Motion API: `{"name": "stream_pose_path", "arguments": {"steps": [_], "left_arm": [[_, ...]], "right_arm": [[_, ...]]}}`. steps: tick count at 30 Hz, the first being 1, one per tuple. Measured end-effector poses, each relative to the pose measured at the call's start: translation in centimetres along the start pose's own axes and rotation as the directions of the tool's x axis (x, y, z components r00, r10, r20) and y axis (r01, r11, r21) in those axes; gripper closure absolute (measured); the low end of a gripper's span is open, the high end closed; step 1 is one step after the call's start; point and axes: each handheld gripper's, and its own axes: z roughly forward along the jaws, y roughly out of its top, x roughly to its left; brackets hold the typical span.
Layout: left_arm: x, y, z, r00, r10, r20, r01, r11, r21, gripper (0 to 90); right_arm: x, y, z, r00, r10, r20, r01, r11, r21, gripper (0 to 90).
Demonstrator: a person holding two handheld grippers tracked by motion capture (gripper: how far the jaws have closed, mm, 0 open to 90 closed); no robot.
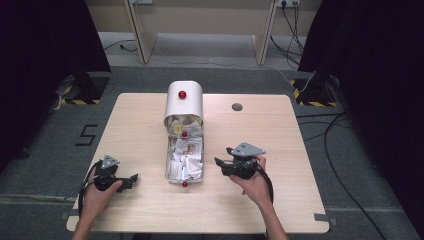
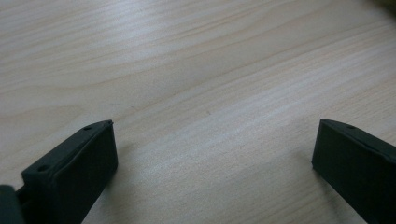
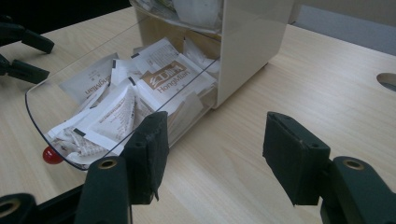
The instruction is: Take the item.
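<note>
Clear drawer (image 1: 184, 162) of sachets (image 3: 140, 88), pulled out toward near edge of table (image 1: 280, 150) from white dispenser (image 1: 184, 102). Right gripper (image 1: 234, 164) just right, left gripper (image 1: 119, 180) well left; jaws apart, empty. Likely step: approach; next, reaching in for one sachet.

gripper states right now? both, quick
Left gripper: open, holding nothing, over bare table.
Right gripper: open, holding nothing, beside the clear tray of packets.
</note>
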Motion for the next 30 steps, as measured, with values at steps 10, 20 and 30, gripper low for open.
{"name": "stream_pose_path", "arguments": {"steps": [10,20,30], "left_arm": [[0.0,0.0,0.0,1.0000,0.000,0.000,0.000,1.0000,0.000,0.0],[0.0,0.0,0.0,1.0000,0.000,0.000,0.000,1.0000,0.000,0.0],[0.0,0.0,0.0,1.0000,-0.001,0.000,0.001,1.0000,0.000,0.0]], "right_arm": [[0.4,0.3,0.3,0.9995,0.005,-0.031,-0.005,1.000,-0.012,41.7],[1.1,0.8,1.0,0.9985,-0.006,-0.054,0.005,1.000,-0.016,41.8],[1.6,1.2,1.2,0.9976,-0.018,-0.066,0.017,1.000,-0.023,41.9]]}}
